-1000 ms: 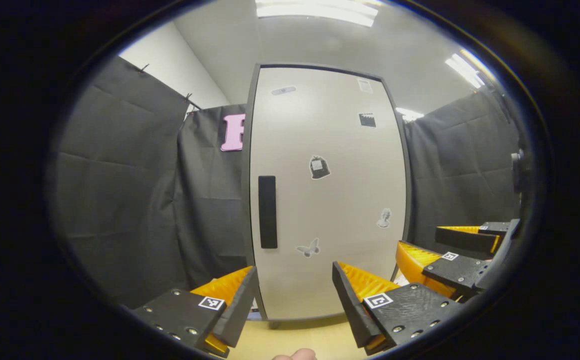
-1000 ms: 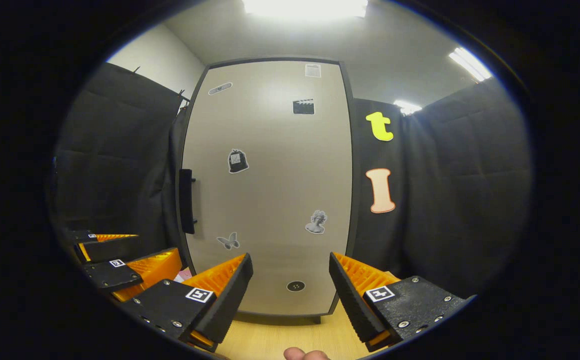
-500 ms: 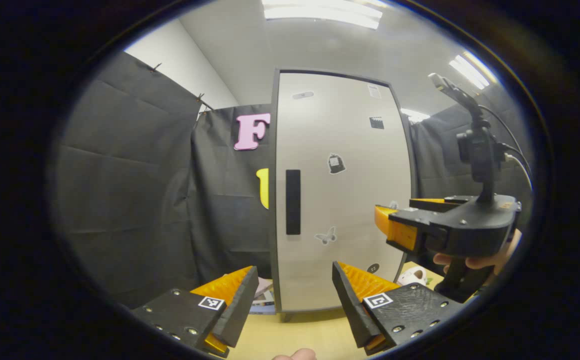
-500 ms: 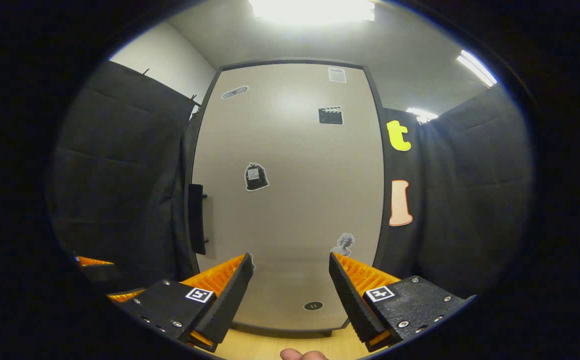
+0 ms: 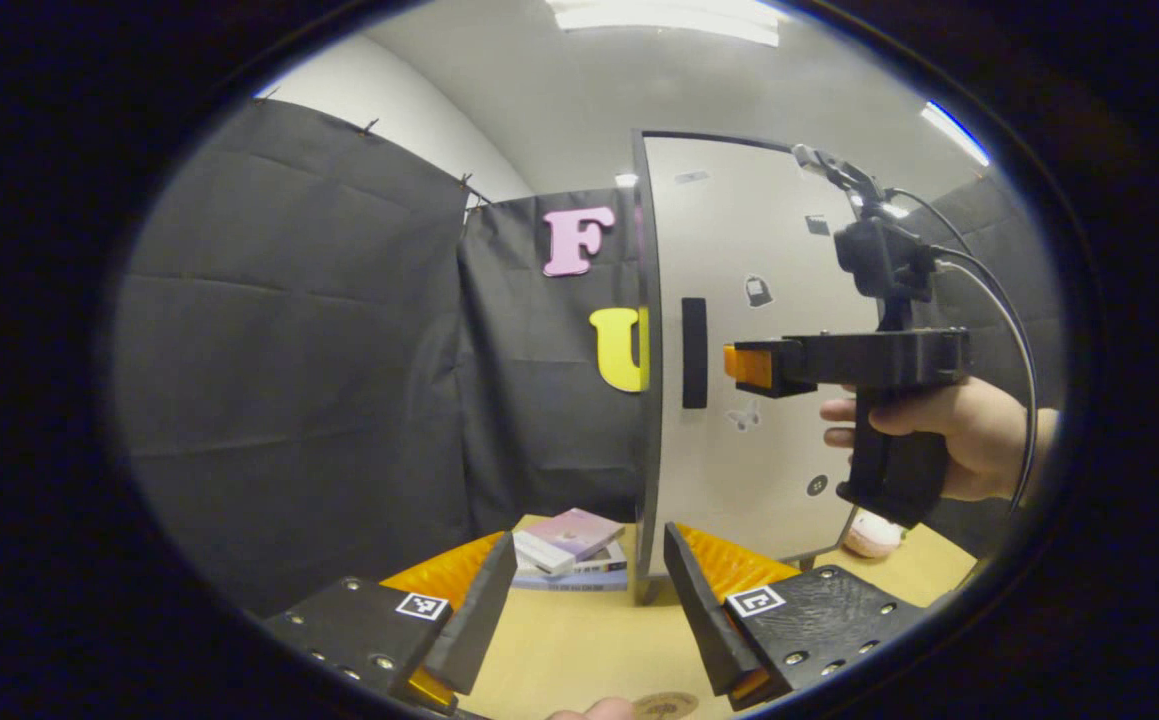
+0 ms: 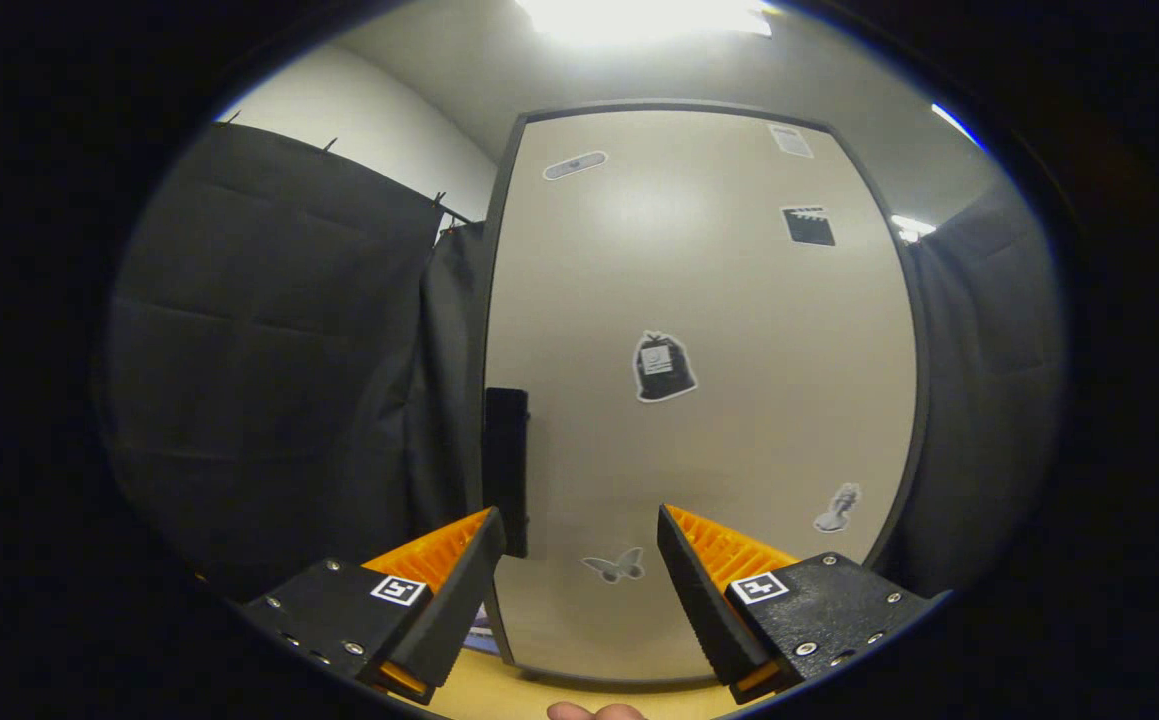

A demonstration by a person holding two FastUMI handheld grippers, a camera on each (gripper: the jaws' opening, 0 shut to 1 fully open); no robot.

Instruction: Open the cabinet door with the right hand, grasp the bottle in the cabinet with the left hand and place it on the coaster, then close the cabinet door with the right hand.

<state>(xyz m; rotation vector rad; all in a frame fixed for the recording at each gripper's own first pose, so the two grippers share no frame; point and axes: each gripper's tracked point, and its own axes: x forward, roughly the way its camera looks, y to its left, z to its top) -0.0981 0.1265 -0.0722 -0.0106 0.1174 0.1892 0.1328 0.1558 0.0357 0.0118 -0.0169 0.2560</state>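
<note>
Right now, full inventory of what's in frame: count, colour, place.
cabinet door: 1, beige with dark frame, closed, straight ahead
door handle: 1, black, vertical, door's left edge
stickers: several, grey and black, scattered on the door
books: small stack, pink one on top, on the table left of the cabinet
coaster: 1, brown, table's near edge
table: 1, light wood
round pale object: 1, table right of the cabinet, unclear what
left gripper: open, low over the table
right gripper: open, facing the door near the handle
hand: holds the right gripper's grip

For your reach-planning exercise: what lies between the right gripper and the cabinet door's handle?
Nothing: in the left gripper view, bare door separates the right gripper from the handle.
</note>
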